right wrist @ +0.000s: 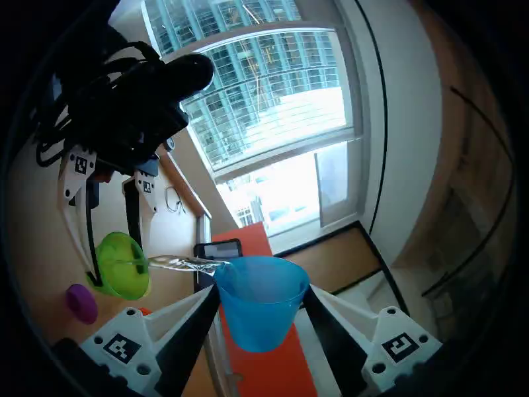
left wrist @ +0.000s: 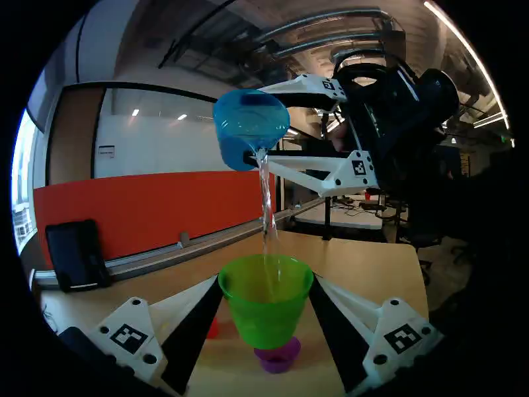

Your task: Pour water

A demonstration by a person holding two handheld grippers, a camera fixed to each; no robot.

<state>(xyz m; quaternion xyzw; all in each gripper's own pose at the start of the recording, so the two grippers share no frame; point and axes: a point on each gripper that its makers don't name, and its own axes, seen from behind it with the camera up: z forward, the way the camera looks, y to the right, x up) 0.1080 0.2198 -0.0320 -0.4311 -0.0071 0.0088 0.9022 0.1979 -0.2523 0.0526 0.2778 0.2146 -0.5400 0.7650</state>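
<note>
1. The left gripper (left wrist: pixel 264 291) was clamped on a green cup (left wrist: pixel 266 314), which stood upright between its fingers with both pressing on its sides.
2. The right gripper (right wrist: pixel 261 298) squeezed a blue cup (right wrist: pixel 261 321) between its fingers, tipped over above the left gripper.
3. A stream of water (left wrist: pixel 266 198) fell from the blue cup's rim into the green cup.
4. A small purple cup (left wrist: pixel 278 357) sat on the wooden table (left wrist: pixel 370 264) just below the left gripper.

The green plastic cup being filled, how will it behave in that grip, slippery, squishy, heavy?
The translucent green plastic cup looks thin-walled, so it probably flexes if the left gripper squeezes harder. Its smooth tapered sides could slip downward. The water stream from the blue plastic cup likely makes it heavier.
</note>
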